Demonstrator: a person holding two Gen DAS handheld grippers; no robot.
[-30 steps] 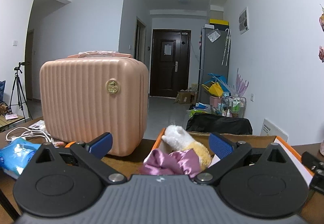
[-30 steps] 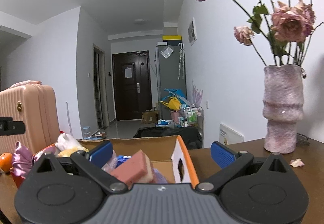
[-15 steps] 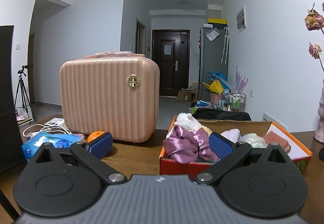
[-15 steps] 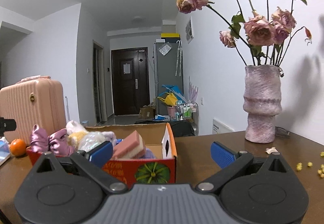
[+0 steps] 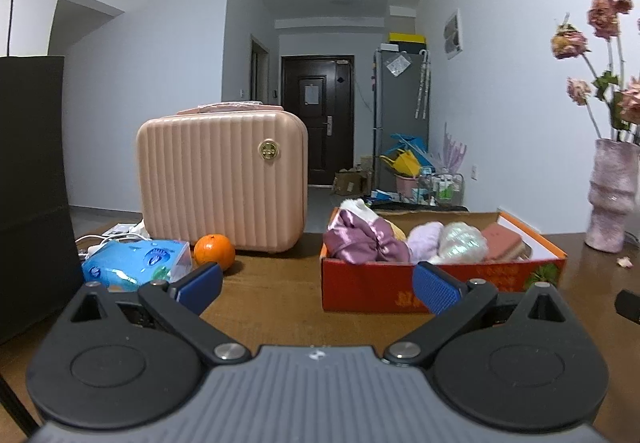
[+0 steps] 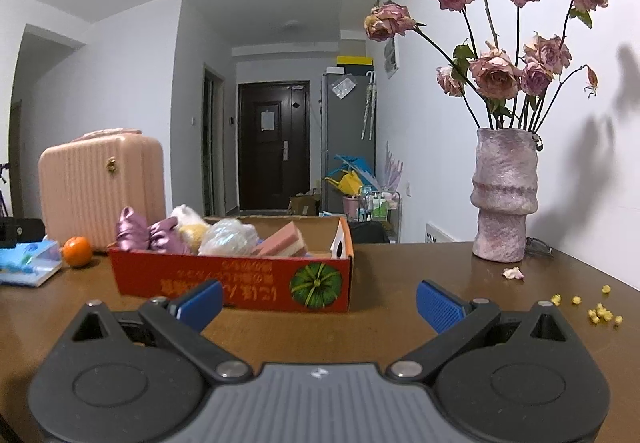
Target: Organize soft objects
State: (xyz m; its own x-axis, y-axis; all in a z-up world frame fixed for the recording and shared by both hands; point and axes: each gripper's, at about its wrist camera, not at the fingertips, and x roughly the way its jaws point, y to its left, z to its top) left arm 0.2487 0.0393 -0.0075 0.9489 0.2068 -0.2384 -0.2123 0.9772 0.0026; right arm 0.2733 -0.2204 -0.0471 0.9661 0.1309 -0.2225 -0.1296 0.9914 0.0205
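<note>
Left gripper (image 5: 316,285): jaws wide apart, nothing between the blue pads, hung over the brown table (image 5: 272,295).
Right gripper (image 6: 318,299): also spread wide, empty, low over the table, box at 11 o'clock from it.
Red cardboard box (image 5: 400,289): sat on the table at 1 o'clock in the left view, open top, pumpkin print on its near right corner.
Purple satin cloth (image 5: 364,241): bunched at the box's left end, poking above the rim.
White-and-yellow plush (image 5: 360,207): just behind the satin cloth, touching it.
Lilac fuzzy item (image 5: 426,241): middle of the box, between the satin cloth and the shiny wrapped bundle (image 5: 460,241).
Pink sponge block (image 5: 502,243): tilted at the box's right end, beside the bundle.
Pink suitcase (image 5: 222,181): upright at 11 o'clock in the left view, behind and left of the box, apart from it.
Orange (image 5: 214,251): on the table just in front of the suitcase.
Blue tissue pack (image 5: 136,261): just left of the orange.
Vase of dried roses (image 6: 504,195): at 2 o'clock in the right view, well apart from the box.
Yellow crumbs (image 6: 600,309): scattered at 3 o'clock, right of the right gripper.
</note>
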